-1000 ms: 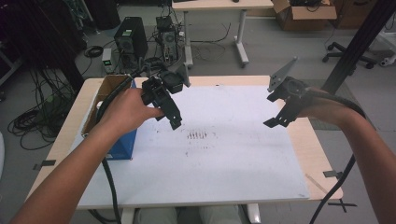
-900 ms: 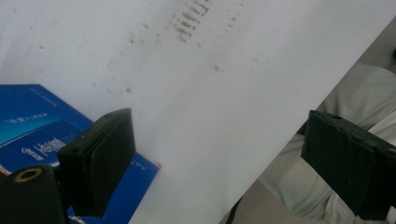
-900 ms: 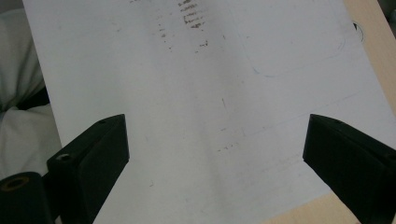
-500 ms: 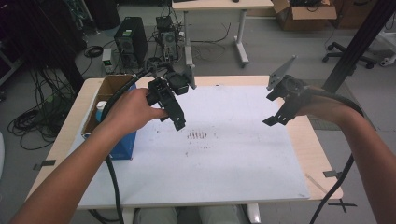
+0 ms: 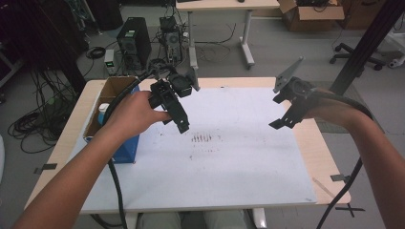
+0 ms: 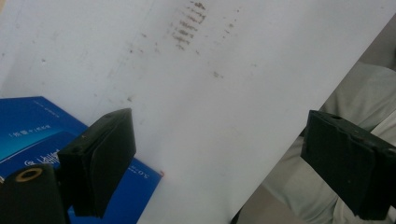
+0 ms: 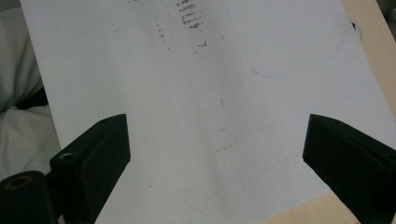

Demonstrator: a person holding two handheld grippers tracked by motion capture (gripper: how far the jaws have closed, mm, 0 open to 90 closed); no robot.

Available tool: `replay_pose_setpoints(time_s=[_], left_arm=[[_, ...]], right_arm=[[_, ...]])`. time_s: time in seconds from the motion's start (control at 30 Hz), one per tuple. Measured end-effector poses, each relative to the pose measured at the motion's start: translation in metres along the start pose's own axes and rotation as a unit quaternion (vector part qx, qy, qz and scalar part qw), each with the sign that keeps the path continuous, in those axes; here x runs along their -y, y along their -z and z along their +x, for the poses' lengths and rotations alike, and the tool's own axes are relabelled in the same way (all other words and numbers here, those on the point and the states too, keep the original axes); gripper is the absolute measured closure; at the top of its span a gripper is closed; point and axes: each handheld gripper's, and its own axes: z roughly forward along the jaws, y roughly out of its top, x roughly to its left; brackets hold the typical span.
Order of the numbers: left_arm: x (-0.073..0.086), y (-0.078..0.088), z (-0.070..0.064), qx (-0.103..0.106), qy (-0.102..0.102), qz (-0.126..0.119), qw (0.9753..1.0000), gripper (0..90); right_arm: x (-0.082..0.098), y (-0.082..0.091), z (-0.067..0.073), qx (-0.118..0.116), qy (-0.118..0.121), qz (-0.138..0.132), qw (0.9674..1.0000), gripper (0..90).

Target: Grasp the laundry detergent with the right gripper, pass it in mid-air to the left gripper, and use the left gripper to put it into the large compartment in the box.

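1. Nobody's holding anything yet. The left gripper [image 5: 183, 125] hangs above the white sheet [image 5: 229, 162] with its jaws spread wide and nothing between them. The right gripper [image 5: 281, 122] is the same deal, wide open and empty, well apart from the box on the sheet's other side.

2. The nearest thing to grab looks like the blue box [image 5: 125, 143], which sits at the sheet's left edge, just beside the left gripper and below the hand. It's an open-topped carton with a bottle [image 5: 103, 113] standing inside.

3. Handling guess: thin cardboard, light by itself, walls that'll flex if squeezed hard. The printed blue face looks smooth, so kinda slippery. Pinching one top wall of the box seems the safest hold; the bottle inside could shift the weight.

4. The high view gives the whole layout: box, both grippers, the smudge marks [image 5: 202, 138] mid-sheet.

5. The left gripper view gets the box's printed side [image 6: 37, 135] up close, right by its own left jaw.

6. The right gripper view shows a faint blue pen outline [image 7: 299, 56] on the sheet, far from the box.
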Motion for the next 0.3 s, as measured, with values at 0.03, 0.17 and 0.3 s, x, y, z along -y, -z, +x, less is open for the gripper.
replay_pose_setpoints(time_s=[0.03,0.17,0.3], left_arm=[[-0.0002,0.0000,-0.0001,0.000,0.000,0.000,1.0000,10.4],[-0.0004,-0.0006,-0.0011,0.002,0.000,0.000,1.0000,10.5],[-0.0001,-0.0010,-0.0010,0.002,0.000,0.001,1.0000,10.4]], right_arm=[[0.0003,0.0002,0.0002,0.000,-0.001,0.000,1.0000,7.2],[0.0013,0.0006,0.0009,0.001,-0.001,0.000,1.0000,7.2],[0.0020,0.0002,0.0015,0.000,0.000,0.000,1.0000,7.0]])
